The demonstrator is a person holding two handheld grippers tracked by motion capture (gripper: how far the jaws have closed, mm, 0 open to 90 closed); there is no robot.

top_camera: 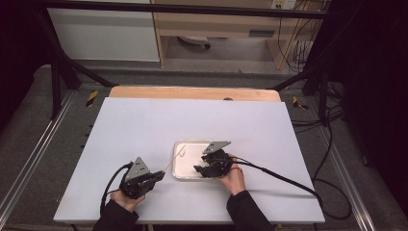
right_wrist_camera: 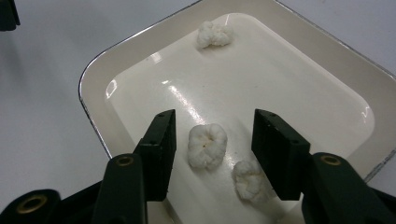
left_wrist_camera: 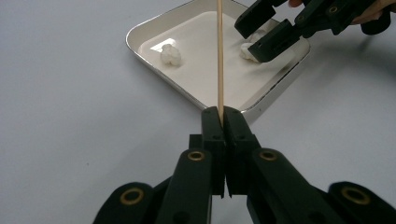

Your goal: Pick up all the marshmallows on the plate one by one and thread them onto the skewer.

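On the white bench [top_camera: 144, 125] stands a shallow cream tray with a metal rim [top_camera: 177, 166], a little right of the middle and near the person's side. The left tool [left_wrist_camera: 222, 112] has its two black jaws pressed together on a thin wooden skewer [left_wrist_camera: 219, 51], which rises straight from between the jaw tips and points toward the tray; in the high view the skewer [top_camera: 174, 160] is a pale thin line that goes from the left tool [top_camera: 158, 174] up and to the right, over the left edge of the tray. The left hand [top_camera: 126, 199] holds this tool just to the left of the tray, over the bare bench. The right tool [right_wrist_camera: 212, 140] is over the near part of the tray, with its jaws wide apart and holding nothing. Between the jaws lies one white popcorn piece [right_wrist_camera: 207, 144] on the tray floor, touching neither jaw. A second popcorn piece [right_wrist_camera: 250, 181] lies just beside it, close to the right jaw. A third piece [right_wrist_camera: 213, 33] lies well apart from them, near the far wall of the tray. In the high view the right hand [top_camera: 233, 179] holds the right tool [top_camera: 204, 169] at the right side of the tray, and its black cable [top_camera: 288, 180] trails away to the right across the bench.
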